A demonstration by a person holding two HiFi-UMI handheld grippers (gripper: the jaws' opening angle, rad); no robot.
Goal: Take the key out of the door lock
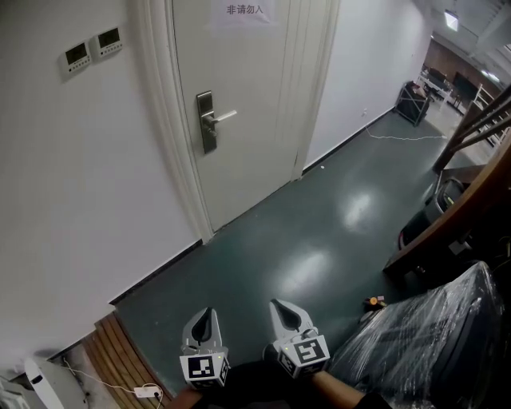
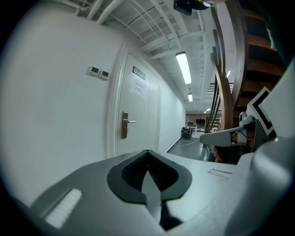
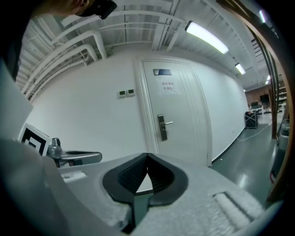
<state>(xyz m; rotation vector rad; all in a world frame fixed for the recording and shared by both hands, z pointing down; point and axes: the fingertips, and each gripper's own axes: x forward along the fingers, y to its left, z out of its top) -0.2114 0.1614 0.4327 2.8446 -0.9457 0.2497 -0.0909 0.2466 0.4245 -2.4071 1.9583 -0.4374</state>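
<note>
A white door [image 1: 239, 88] stands shut in the far wall. On it is a metal lock plate [image 1: 207, 121] with a lever handle [image 1: 223, 117]; the same lock plate [image 2: 124, 125] [image 3: 162, 127] shows small in both gripper views. The key is too small to make out. My left gripper [image 1: 204, 316] and right gripper [image 1: 283, 308] are held low and side by side, well short of the door, both pointing toward it. Both are shut with nothing between the jaws.
Two wall control panels [image 1: 92, 49] sit left of the door. A paper sign [image 1: 244, 9] is stuck to the door top. At the right stand a wooden staircase [image 1: 471, 200] and a plastic-wrapped object [image 1: 431, 343]. Dark green floor [image 1: 319, 240] stretches toward a corridor.
</note>
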